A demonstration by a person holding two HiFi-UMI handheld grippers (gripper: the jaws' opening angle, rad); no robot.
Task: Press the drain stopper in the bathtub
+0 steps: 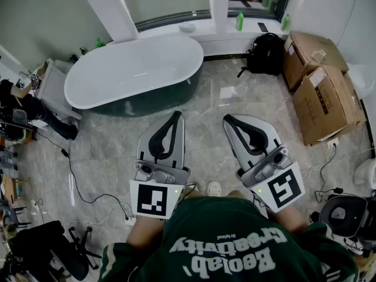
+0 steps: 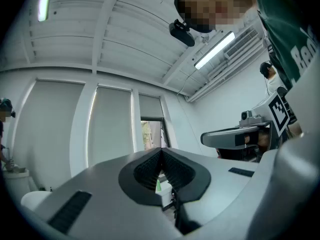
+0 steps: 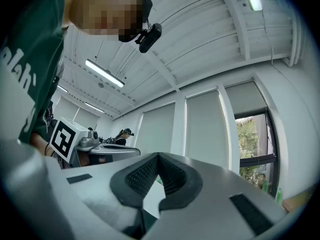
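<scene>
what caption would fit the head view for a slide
Both shut and empty, left gripper and right gripper held short of the white bathtub

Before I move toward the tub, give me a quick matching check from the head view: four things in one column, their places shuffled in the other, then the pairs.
Things
1. bathtub
2. backpack
3. cardboard boxes
4. green bottles

Places
A. standing on the window ledge
B. on the floor at the right side of the room
C. at the upper left, along the window wall
D. on the floor under the window, between the tub and the boxes

Pairs: 1-C, 2-D, 3-B, 4-A
</scene>
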